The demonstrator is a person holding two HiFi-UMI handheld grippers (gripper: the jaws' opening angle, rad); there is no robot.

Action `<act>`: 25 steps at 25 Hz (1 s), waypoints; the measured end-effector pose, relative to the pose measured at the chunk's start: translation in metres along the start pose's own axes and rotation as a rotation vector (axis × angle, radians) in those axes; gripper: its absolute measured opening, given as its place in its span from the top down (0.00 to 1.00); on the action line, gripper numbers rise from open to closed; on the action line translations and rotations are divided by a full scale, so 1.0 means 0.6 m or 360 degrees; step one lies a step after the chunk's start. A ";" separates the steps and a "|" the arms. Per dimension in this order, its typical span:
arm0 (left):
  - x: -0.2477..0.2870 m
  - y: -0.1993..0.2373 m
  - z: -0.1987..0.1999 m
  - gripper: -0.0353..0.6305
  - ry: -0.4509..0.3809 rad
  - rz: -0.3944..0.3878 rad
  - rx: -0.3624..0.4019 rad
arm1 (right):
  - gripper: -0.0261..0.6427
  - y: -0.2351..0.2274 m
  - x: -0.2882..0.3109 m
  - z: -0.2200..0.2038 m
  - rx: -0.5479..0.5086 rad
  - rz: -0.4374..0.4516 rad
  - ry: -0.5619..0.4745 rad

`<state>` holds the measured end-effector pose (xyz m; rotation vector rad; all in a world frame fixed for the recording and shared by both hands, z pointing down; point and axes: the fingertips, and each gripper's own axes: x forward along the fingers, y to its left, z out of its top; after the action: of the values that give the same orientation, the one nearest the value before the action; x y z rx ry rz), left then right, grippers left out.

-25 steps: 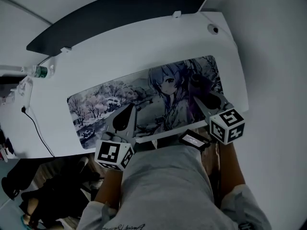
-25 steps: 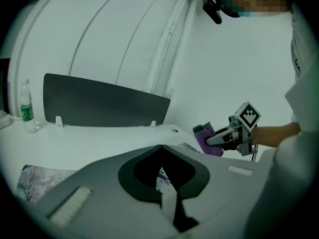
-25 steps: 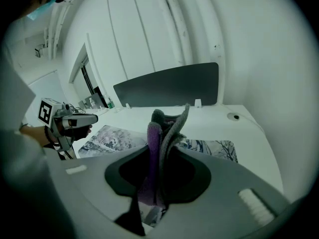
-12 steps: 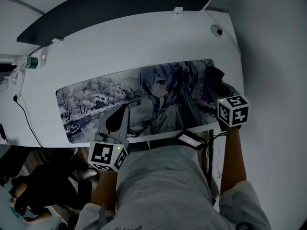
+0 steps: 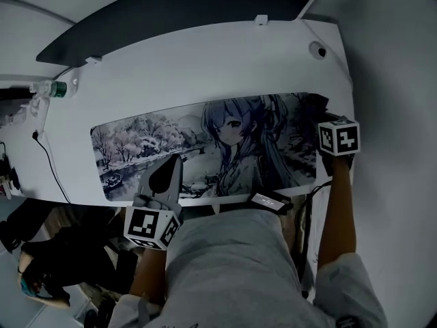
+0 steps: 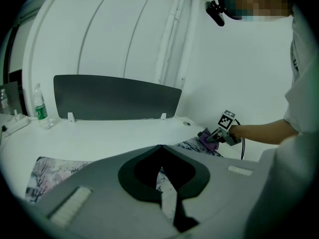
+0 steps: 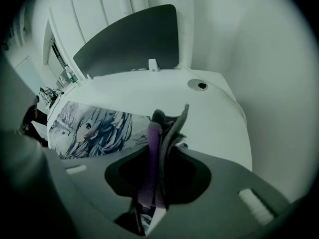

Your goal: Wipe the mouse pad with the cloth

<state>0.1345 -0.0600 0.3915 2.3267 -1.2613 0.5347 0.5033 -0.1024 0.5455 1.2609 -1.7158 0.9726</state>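
Note:
A long mouse pad [image 5: 205, 142] printed with an anime girl and snowy trees lies across the white desk [image 5: 205, 67]. My right gripper [image 5: 319, 117] is shut on a bunched purple-grey cloth [image 7: 158, 138], which sits at the pad's far right corner [image 5: 312, 106]. In the left gripper view the cloth [image 6: 208, 137] and right gripper [image 6: 222, 132] show at the pad's right end. My left gripper [image 5: 174, 162] rests over the pad's front edge, jaws together, holding nothing [image 6: 160, 148]. The pad [image 7: 89, 126] stretches left of the cloth.
A dark curved panel [image 5: 177, 12] stands along the desk's back edge. A water bottle [image 5: 51, 89] and a black cable [image 5: 51, 169] are at the far left. A round cable hole [image 5: 317, 50] is at the back right. A small dark device [image 5: 270, 200] sits at the front edge.
My right gripper has carried the cloth from the pad's near right part away and rightward to its far right corner. The left gripper has stayed by the front edge.

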 end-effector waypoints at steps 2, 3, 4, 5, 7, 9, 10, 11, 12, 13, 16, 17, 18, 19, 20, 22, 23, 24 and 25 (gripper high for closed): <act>-0.001 -0.004 0.003 0.92 0.0007 0.0002 0.0016 | 0.81 0.000 0.005 -0.001 0.0003 0.0004 0.0016; 0.000 -0.005 0.004 0.92 0.0009 0.0001 0.0020 | 0.81 0.001 0.006 0.000 -0.0003 0.0007 0.0025; 0.000 -0.006 0.003 0.92 0.0010 -0.0001 0.0018 | 0.81 0.002 0.008 0.002 -0.0016 0.0011 0.0036; 0.001 -0.006 0.002 0.92 0.0012 -0.0003 0.0016 | 0.81 0.003 0.010 0.003 -0.0030 0.0014 0.0050; 0.000 -0.005 -0.005 0.92 0.0021 -0.0001 0.0022 | 0.81 0.005 0.013 0.005 -0.0047 0.0021 0.0072; -0.004 -0.001 -0.010 0.92 0.0029 0.0012 0.0048 | 0.81 0.007 0.014 0.004 -0.0039 0.0027 0.0081; -0.006 0.003 -0.011 0.92 0.0030 0.0018 0.0057 | 0.81 0.007 0.014 0.004 -0.0033 0.0029 0.0085; -0.009 0.007 -0.012 0.92 0.0027 0.0021 0.0058 | 0.81 0.008 0.013 0.004 -0.0030 0.0028 0.0090; -0.012 0.012 -0.012 0.92 0.0023 0.0022 0.0050 | 0.81 0.009 0.014 0.004 -0.0030 0.0026 0.0098; -0.015 0.018 -0.013 0.92 0.0020 0.0024 0.0039 | 0.81 0.011 0.014 0.005 -0.0030 0.0025 0.0106; -0.028 0.038 -0.017 0.92 0.0014 0.0036 0.0011 | 0.81 0.025 0.018 0.007 -0.0034 0.0013 0.0127; -0.032 0.044 -0.019 0.92 0.0013 0.0037 0.0008 | 0.81 0.032 0.020 0.009 -0.0038 0.0007 0.0130; -0.036 0.051 -0.020 0.92 0.0012 0.0036 0.0010 | 0.81 0.040 0.022 0.011 -0.0041 0.0003 0.0132; -0.040 0.057 -0.021 0.92 0.0011 0.0034 0.0013 | 0.81 0.048 0.024 0.013 -0.0041 0.0003 0.0133; -0.045 0.064 -0.022 0.92 0.0009 0.0032 0.0015 | 0.81 0.057 0.027 0.014 -0.0039 0.0005 0.0134; -0.054 0.079 -0.023 0.92 -0.0003 0.0027 0.0009 | 0.81 0.074 0.031 0.017 -0.0036 0.0007 0.0136; -0.058 0.087 -0.023 0.92 -0.0014 0.0021 0.0006 | 0.81 0.083 0.033 0.019 -0.0035 0.0004 0.0135; -0.061 0.096 -0.023 0.92 -0.0027 0.0013 0.0002 | 0.81 0.092 0.035 0.022 -0.0036 0.0000 0.0135; -0.065 0.103 -0.023 0.92 -0.0039 0.0004 -0.0002 | 0.81 0.101 0.037 0.024 -0.0037 -0.0005 0.0134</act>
<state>0.0600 -0.0562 0.3944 2.3376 -1.2751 0.5074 0.4383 -0.1106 0.5518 1.1903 -1.6552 0.9875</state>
